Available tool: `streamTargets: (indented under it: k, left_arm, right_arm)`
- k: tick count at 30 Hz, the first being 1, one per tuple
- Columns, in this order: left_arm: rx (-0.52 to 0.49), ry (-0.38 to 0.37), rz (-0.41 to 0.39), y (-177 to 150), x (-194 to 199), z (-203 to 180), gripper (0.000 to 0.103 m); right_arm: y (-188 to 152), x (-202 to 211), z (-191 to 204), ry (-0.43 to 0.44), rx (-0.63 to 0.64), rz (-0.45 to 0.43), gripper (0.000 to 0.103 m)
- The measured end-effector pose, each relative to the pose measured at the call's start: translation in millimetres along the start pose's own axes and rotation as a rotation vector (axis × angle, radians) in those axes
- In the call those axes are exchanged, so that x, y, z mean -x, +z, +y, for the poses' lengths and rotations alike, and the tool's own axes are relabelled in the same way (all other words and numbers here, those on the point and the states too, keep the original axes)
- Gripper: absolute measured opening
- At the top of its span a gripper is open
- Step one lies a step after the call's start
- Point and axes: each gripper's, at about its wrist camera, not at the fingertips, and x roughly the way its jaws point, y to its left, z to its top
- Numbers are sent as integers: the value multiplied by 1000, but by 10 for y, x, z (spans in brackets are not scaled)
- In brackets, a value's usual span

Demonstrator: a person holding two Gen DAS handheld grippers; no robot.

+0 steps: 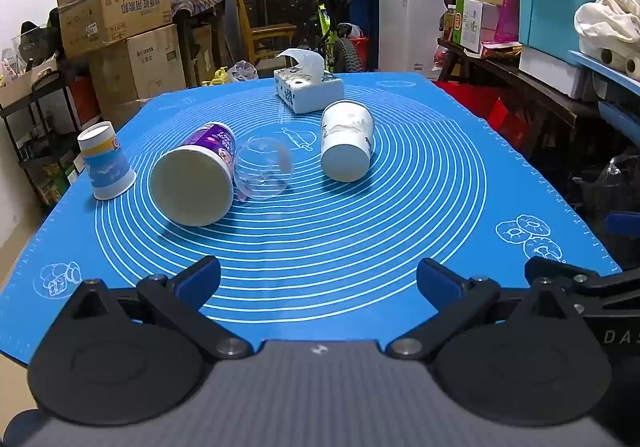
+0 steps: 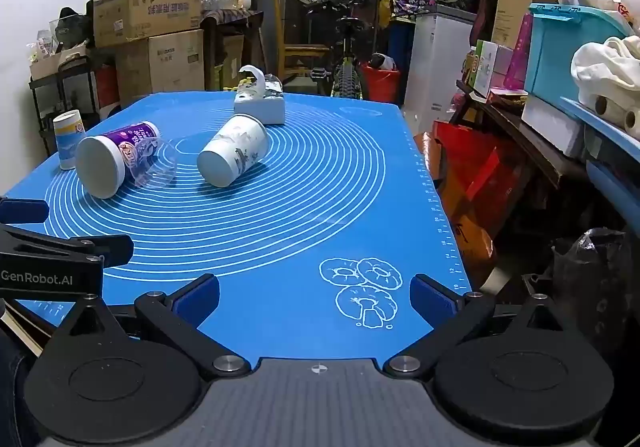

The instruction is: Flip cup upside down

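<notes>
A big blue mat (image 1: 360, 247) covers the table and fills the middle of both views. A tissue box (image 1: 308, 89) sits near the top middle.

Three cups lie on their sides. The purple cup (image 1: 196, 175) is left of the middle, and a clear cup (image 1: 264, 169) touches it. The white cup (image 1: 347, 145) lies alone, just right of the middle. A small blue cup (image 1: 106, 163) at the left edge already stands upside down.

The left claw (image 1: 318, 279) is at the bottom of its view, wide open and holding nothing. The right claw (image 2: 314, 297) is the same — open and empty.

I think the job is at its start, since no lying cup is held yet. Next, one claw should go to a lying cup — maybe the white one, which is easy to reach — pinch its side, and stand it mouth down.
</notes>
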Motion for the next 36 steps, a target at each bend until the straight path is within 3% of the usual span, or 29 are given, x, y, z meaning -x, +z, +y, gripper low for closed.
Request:
streamTargets:
  k: [36]
  left_arm:
    - [-18,1,7,-14,-10,-20,103]
  right_arm:
    - [-16,-50,-25,-13,6,13,101]
